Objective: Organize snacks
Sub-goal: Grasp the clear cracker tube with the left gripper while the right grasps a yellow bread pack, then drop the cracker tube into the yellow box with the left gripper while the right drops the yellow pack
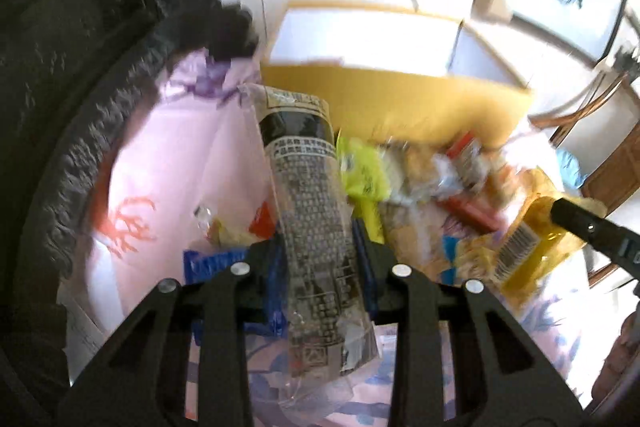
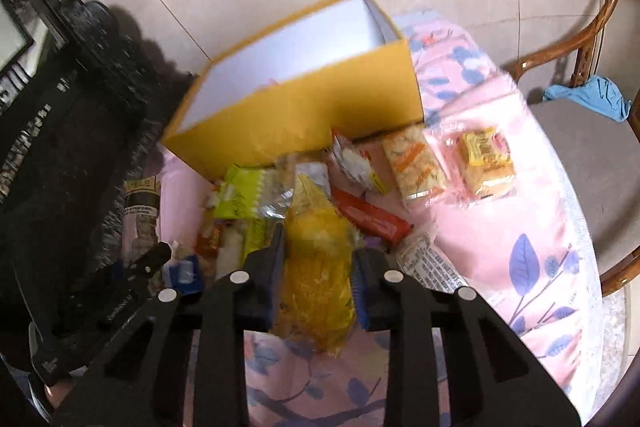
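Note:
My left gripper (image 1: 318, 247) is shut on a long clear snack packet with black print (image 1: 308, 211), held above the pink cloth. It also shows at the left in the right wrist view (image 2: 138, 215). My right gripper (image 2: 318, 259) is shut on a yellow snack bag (image 2: 316, 259), which also shows in the left wrist view (image 1: 532, 247). An open yellow box with a white inside (image 2: 320, 107) stands behind a pile of snacks: a green packet (image 2: 240, 195), a red bar (image 2: 372, 217), and two flat packets (image 2: 414, 163) (image 2: 486, 163) on the cloth.
A pink leaf-patterned tablecloth (image 2: 520, 227) covers the round table. A dark fuzzy object (image 2: 80, 107) lies at the left. A wooden chair (image 2: 580, 131) with a blue cloth (image 2: 592, 99) stands at the right. A blue packet (image 1: 208, 259) lies under my left gripper.

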